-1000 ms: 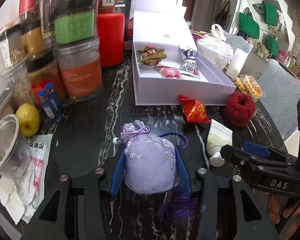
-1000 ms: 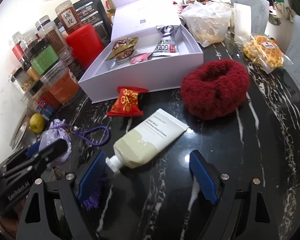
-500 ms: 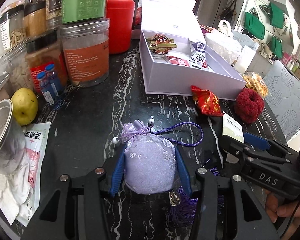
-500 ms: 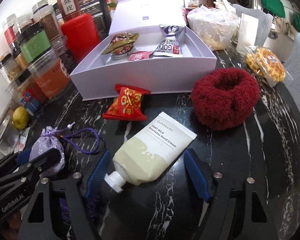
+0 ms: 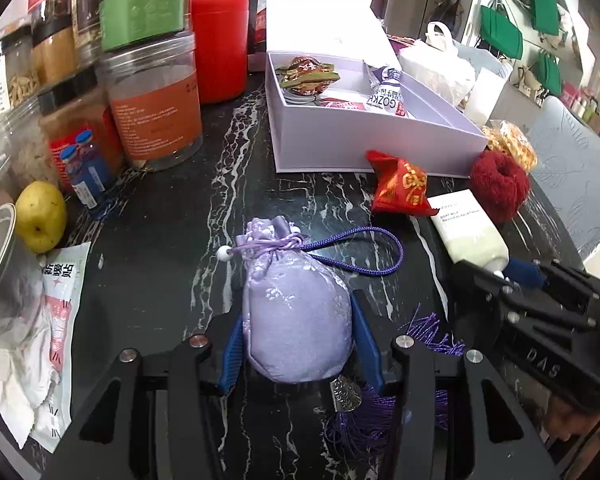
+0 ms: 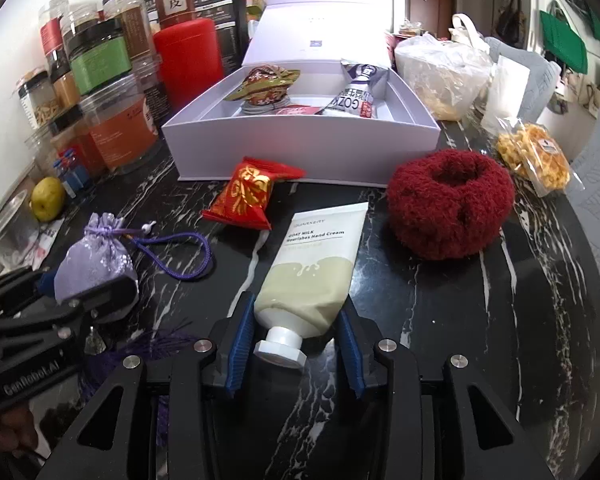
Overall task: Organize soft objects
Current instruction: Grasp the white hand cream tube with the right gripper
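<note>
**Both claws on soft goods, near the open box**

The right gripper [image 6: 296, 350] has just been closing; its blue ribbed pads now stand at either shoulder of the hand cream tube [image 6: 312, 276], the left pad against it, the right one so near that contact cannot be told. A second ago the jaws stood wide and the tube lay slantwise, cap to the near left. Now its long axis runs nearly straight away from the claw, the white hexagonal cap nearest, the flat crimped end pointing far toward the box. The tube is smooth, pale plastic, white over a cream-green lower half.

The left gripper [image 5: 298, 350] is clamped on the lilac pouch [image 5: 294, 312], a plump satin sachet with woven blossoms. Its gathered neck points away, its purple cord looping right, its tassel trailing under the claw. The grip is as it was a second ago.

Beyond the tube on the black, white-veined marble table [image 6: 540, 320] lie a shiny red foil packet [image 6: 252, 196] to the left and a fuzzy dark-red scrunchie [image 6: 450, 204] to the right. Farther off stands the open lavender cardboard box [image 6: 300, 140] with snack packets inside.
</note>
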Available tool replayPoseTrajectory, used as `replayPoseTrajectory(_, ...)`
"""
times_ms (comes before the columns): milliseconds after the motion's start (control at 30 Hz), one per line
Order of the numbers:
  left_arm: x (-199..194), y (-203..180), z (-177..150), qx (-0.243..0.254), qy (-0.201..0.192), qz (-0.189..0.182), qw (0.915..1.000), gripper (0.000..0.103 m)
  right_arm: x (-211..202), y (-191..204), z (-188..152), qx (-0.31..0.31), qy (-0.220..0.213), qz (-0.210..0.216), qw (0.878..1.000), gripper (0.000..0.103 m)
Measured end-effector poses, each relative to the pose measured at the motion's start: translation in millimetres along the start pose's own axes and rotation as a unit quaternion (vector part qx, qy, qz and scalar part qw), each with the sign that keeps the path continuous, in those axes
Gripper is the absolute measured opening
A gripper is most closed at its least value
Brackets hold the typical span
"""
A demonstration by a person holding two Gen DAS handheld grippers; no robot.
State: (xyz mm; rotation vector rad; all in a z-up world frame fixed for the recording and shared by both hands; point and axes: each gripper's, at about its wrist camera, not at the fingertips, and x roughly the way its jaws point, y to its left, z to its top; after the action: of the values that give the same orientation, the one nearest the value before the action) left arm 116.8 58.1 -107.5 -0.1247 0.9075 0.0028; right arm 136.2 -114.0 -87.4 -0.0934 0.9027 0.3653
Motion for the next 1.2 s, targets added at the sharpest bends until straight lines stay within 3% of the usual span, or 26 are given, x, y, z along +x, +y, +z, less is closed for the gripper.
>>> replayPoseTrajectory(633,-15.4,-4.3,-1.9,-0.006,-0.021,-0.027,0.9994,0.044,-15.0,-11.5,-7.4,0.029,-0.009,0.023,0.999,0.037)
replayPoseTrajectory(1200,-57.4,-18.9,-4.4,0.01,-0.065,-0.04,0.9971,0.044,-66.6,-13.5,-23.9,0.04,-0.054,0.02,0.998,0.036)
